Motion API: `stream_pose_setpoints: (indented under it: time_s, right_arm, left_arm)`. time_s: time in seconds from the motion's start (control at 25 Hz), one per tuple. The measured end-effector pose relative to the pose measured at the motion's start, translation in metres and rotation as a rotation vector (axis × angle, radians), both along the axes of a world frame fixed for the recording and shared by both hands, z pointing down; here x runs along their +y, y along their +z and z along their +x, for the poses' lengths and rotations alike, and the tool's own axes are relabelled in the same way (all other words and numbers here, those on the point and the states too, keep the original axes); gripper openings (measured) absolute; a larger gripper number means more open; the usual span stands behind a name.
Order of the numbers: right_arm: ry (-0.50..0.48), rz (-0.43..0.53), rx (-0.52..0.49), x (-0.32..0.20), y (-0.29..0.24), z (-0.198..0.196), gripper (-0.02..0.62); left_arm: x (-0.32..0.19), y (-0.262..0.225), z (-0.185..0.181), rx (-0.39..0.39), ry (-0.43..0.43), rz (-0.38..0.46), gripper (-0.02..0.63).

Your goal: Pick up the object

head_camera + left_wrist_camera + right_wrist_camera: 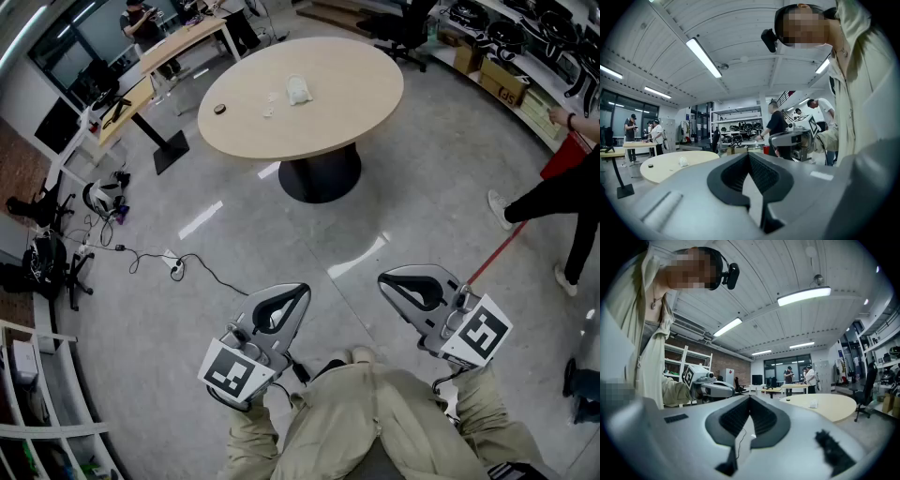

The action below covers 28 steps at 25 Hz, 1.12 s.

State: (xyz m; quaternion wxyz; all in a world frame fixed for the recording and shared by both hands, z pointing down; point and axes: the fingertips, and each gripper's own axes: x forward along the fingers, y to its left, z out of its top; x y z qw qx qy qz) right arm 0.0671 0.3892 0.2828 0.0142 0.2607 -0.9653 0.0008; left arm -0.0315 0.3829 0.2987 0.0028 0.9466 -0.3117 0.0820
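A small white crumpled object [298,89] lies on the round beige table [356,94], far ahead of me across the grey floor. It shows small in the left gripper view [683,161] and in the right gripper view [813,403]. My left gripper [302,289] and right gripper [382,278] are held low in front of my legs, well short of the table. Both are shut, jaw tips meeting, with nothing between them. In each gripper view the other gripper shows to the side, the right gripper [794,139] and the left gripper [712,389].
A dark disc [219,109] and small white scraps [269,103] also lie on the table. A person with a red-handled broom [511,246] stands at the right. Cables and a power strip [175,264] lie on the floor at left. Desks [178,47] stand behind.
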Motion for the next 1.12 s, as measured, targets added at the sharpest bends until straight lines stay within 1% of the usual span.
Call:
stream_pose_setpoints:
  time_s: [0.16,0.44,0.64,0.76,0.88,1.12]
  right_arm:
    - [0.013,0.007,-0.01,-0.017,-0.002,0.008,0.002]
    - [0.019,0.003,0.005,-0.058,0.012,0.0,0.002]
    - [0.033,-0.002,0.023,-0.107,0.016,-0.016,0.002]
    - [0.046,-0.007,0.022,-0.148,0.014,-0.024,0.002]
    - [0.058,0.011,0.039,-0.189,0.002,-0.039,0.002]
    - [0.069,0.013,0.054,-0.254,0.01,-0.065,0.002]
  left_arm:
    - [-0.014,-0.001,0.006,0.003,-0.001,-0.003,0.006]
    - [-0.061,0.012,-0.003,0.017,0.006,0.006,0.006]
    - [-0.113,0.014,-0.015,0.034,0.027,0.011,0.006]
    - [-0.155,0.008,-0.023,0.034,0.043,0.015,0.006]
    - [-0.195,0.007,-0.033,0.035,0.058,0.008,0.006]
    - [-0.265,0.01,-0.055,0.038,0.079,0.013,0.006]
